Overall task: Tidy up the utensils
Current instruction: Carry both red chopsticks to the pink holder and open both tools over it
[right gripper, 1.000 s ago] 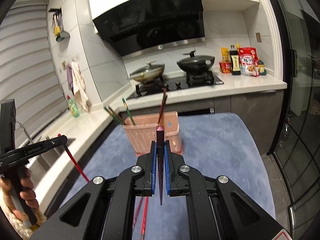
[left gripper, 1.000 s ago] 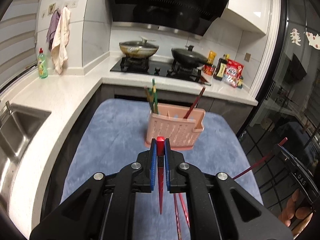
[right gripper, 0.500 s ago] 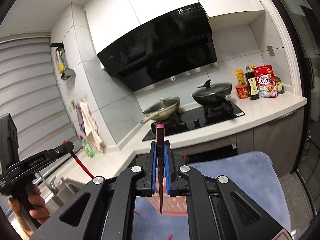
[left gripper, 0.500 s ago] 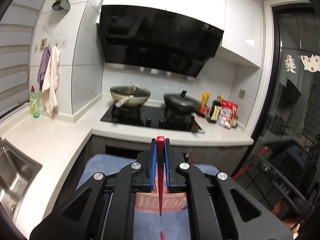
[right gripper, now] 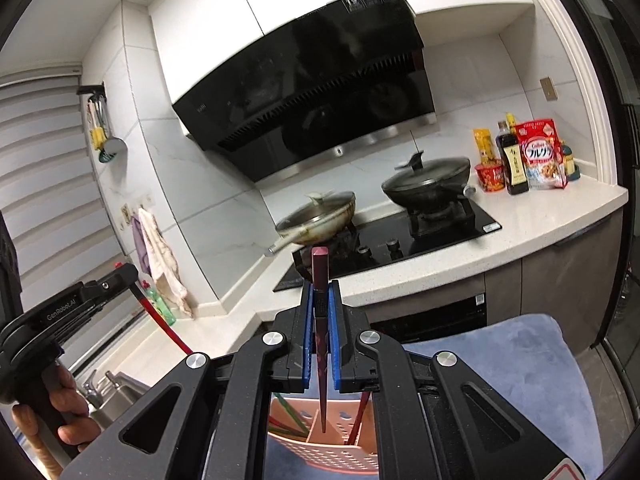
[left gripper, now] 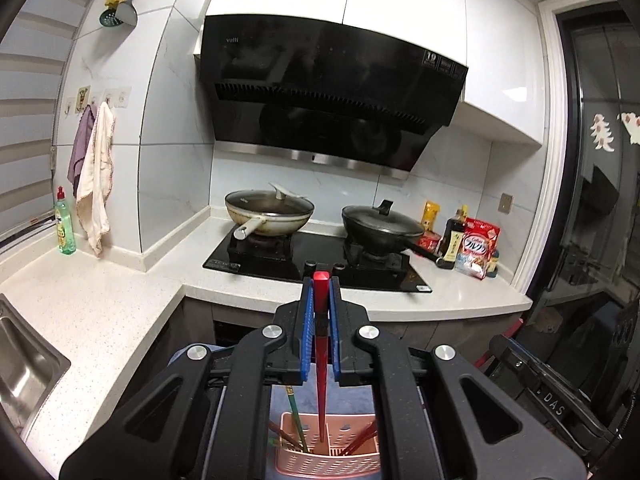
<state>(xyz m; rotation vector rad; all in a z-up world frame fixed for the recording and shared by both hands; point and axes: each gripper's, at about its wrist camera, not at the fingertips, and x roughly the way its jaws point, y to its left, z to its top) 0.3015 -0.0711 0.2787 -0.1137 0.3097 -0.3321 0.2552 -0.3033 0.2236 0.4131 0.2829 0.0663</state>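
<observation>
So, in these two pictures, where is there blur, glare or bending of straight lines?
Left wrist view: sharp overall; the range hood shows soft reflections, and the door frame bows from the fisheye lens. Right wrist view: the pale pan looks smeared by motion, and the cabinet edges curve.

Right gripper (right gripper: 321, 316) jaws clamp dark red chopstick (right gripper: 320, 344) upright above pink holder (right gripper: 320, 440).

Two lidded woks (left gripper: 269, 211) (left gripper: 381, 227) sit on the stove (left gripper: 320, 260) beneath a black hood (left gripper: 328, 92).
</observation>
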